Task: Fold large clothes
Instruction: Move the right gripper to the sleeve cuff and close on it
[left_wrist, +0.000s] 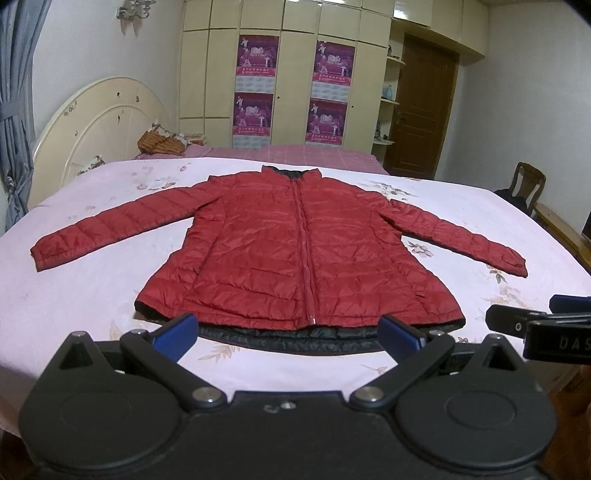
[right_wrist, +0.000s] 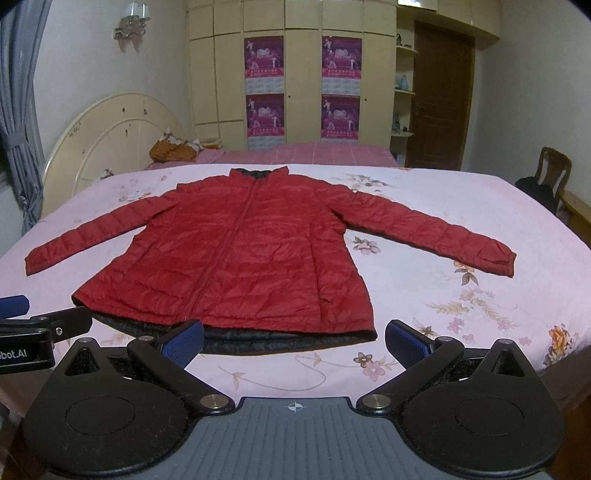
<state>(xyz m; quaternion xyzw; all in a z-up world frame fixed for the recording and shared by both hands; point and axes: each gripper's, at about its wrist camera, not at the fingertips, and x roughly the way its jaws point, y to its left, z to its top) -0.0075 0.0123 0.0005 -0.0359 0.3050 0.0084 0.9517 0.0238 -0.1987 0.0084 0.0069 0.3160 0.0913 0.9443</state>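
Pink flowery bed cover (left_wrist: 92, 302) is lying under our red puffy jacket (left_wrist: 280, 251), zipped up with sleeves reaching out toward 9 and 3 o'clock, while we are holding our left gripper (left_wrist: 290, 334) and right gripper (right_wrist: 293, 341) spread wide, pinching nothing, near its bottom edge at 6 o'clock.

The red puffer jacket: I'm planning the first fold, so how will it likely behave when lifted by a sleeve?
The red puffer jacket looks thin and quilted, so probably floppy and light, its body draping as the sleeve rises. Its shiny shell suggests it may slide on the bedsheet or slip from a gripper.
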